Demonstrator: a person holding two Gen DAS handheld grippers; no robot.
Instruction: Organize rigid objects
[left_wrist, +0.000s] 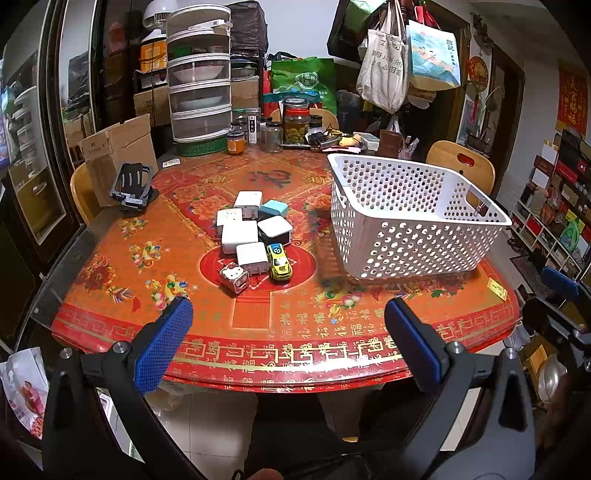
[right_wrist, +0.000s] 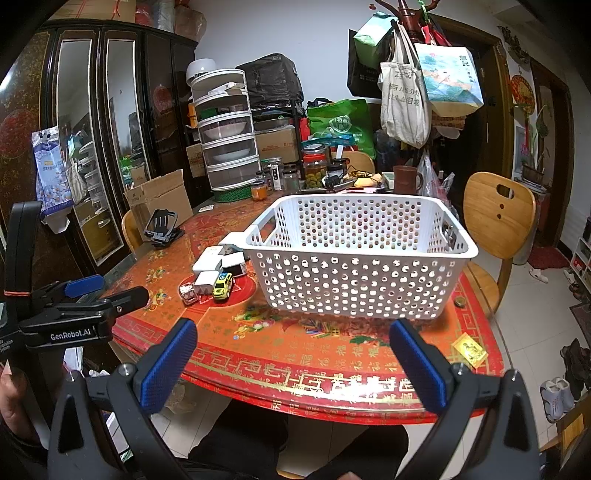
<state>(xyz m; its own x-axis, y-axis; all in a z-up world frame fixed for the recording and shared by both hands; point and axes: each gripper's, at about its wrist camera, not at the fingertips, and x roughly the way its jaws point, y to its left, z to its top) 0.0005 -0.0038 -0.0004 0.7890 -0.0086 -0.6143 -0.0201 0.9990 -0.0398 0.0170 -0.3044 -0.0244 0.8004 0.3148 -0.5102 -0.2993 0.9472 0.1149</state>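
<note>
1. You have a white basket (left_wrist: 413, 218) standing upright on the red table (left_wrist: 258, 325), and nothing shows inside it
2. Left of the basket sits a bunch of little things, all touching: white chargers (left_wrist: 240, 236), a teal block (left_wrist: 274, 209), a Hello Kitty cube (left_wrist: 234, 277) and a yellow toy car (left_wrist: 279, 261)
3. Behind the basket, jars (left_wrist: 295, 123) and a stack of food covers (left_wrist: 199, 77) crowd the far edge, and a black phone stand (left_wrist: 132, 184) sits far left of it
4. Your left gripper (left_wrist: 288, 332) hangs over the near table edge, in front of the bunch, with its blue pads wide apart and holding nothing
5. Your right gripper (right_wrist: 293, 354) hangs in front of the basket, pads wide apart too
6. The toy car's long side runs toward you, away from the chargers
</note>
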